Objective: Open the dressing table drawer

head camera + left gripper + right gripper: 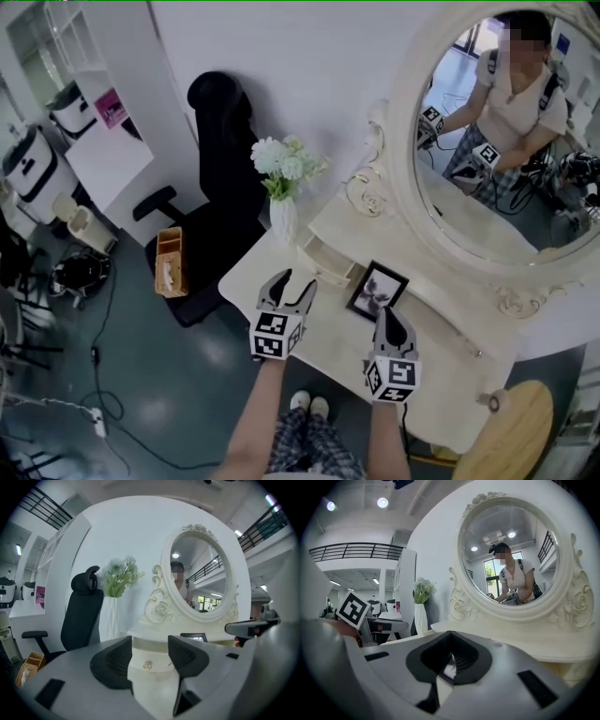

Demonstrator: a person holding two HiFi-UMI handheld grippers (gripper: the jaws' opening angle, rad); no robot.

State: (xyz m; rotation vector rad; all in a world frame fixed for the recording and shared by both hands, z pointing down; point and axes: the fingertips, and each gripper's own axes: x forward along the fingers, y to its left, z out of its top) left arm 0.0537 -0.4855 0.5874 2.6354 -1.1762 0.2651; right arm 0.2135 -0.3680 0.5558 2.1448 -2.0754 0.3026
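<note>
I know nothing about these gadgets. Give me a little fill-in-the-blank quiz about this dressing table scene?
1. The left gripper is open; the right gripper is ____.
2. The vase holds white ____.
3. The small drawer beside the vase is pulled ____.
4. In the head view, a black picture ____ stands right of the drawer.

Missing words: shut; flowers; out; frame.

The surface is viewed steeply from overhead. The oval mirror, shared by all views, is faced closely, nearly level, in both gripper views.
</note>
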